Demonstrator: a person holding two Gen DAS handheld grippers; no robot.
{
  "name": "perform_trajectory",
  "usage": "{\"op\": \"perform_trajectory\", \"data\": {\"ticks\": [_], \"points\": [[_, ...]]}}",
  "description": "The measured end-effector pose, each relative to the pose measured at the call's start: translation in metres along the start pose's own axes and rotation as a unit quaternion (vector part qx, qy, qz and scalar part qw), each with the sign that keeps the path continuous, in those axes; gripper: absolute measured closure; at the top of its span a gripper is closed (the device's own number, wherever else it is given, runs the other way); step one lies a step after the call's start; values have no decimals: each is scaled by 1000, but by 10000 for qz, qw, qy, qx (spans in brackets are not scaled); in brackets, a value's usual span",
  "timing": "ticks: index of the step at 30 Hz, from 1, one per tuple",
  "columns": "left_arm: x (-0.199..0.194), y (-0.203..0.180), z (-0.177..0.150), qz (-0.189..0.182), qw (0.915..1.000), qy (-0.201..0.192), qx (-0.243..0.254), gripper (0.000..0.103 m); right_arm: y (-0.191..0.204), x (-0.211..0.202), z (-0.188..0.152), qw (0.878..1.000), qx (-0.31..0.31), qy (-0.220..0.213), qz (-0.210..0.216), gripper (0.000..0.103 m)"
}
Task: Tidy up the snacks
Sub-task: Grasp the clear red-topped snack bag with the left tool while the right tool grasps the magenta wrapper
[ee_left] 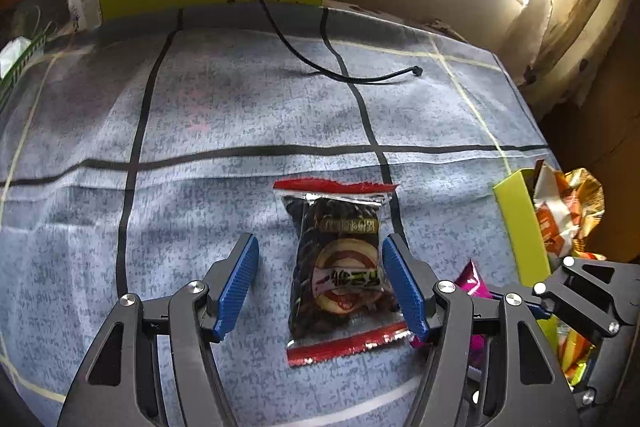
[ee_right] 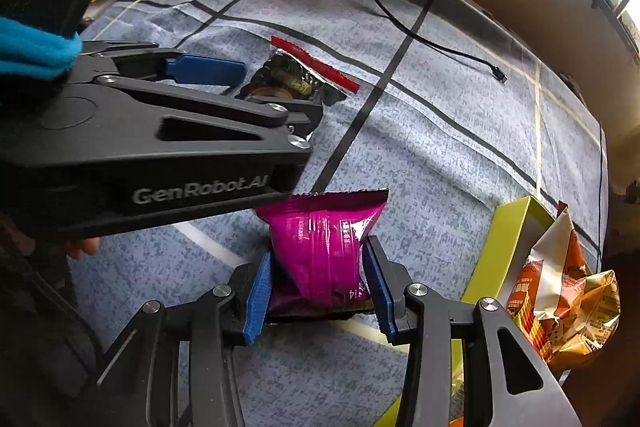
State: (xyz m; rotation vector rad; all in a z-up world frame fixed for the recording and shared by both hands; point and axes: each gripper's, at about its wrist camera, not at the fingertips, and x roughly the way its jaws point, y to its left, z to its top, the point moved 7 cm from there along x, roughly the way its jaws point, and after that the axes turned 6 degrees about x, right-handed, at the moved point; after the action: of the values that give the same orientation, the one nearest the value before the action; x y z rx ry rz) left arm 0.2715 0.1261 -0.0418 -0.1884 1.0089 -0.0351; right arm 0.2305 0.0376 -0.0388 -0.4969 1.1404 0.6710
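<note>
Foil packs, light, crinkly, slick; grip across the puffed middle. Right tool [ee_right: 318, 285] pinches magenta pack [ee_right: 324, 247] at both sides, near the counter's [ee_left: 200, 99] 5 o'clock edge. Left tool [ee_left: 320, 283] gapes around dark pack [ee_left: 340, 267], right pad touching, left clear. Box [ee_right: 500, 251] at 3 o'clock cut off; contents partly hidden.

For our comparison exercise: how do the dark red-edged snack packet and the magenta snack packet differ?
The dark packet lies flat on the cloth between the open left gripper; the magenta packet is clamped by the right gripper. The dark one has red seals; the magenta is one colour. Both are sealed snack packets.
</note>
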Motion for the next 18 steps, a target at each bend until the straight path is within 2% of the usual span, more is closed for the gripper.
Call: {"op": "perform_trajectory", "data": {"ticks": [5,7,9,11,18], "points": [[1,1,1,38,10000,-72,0,38,0,0,-1,10000,-3,-77,-5,63],[0,1,1,110,9999,-88,23,43,2,-2,-2,9999,0,-101,-12,63],[0,1,1,151,9998,-102,82,54,3,-3,-3,9999,5,-126,-3,64],[0,1,1,119,9998,-104,77,59,2,-4,-3,9999,31,-149,10,65],[-5,1,-4,138,9997,-163,69,62,3,-9,-5,9995,128,-278,45,67]]}}
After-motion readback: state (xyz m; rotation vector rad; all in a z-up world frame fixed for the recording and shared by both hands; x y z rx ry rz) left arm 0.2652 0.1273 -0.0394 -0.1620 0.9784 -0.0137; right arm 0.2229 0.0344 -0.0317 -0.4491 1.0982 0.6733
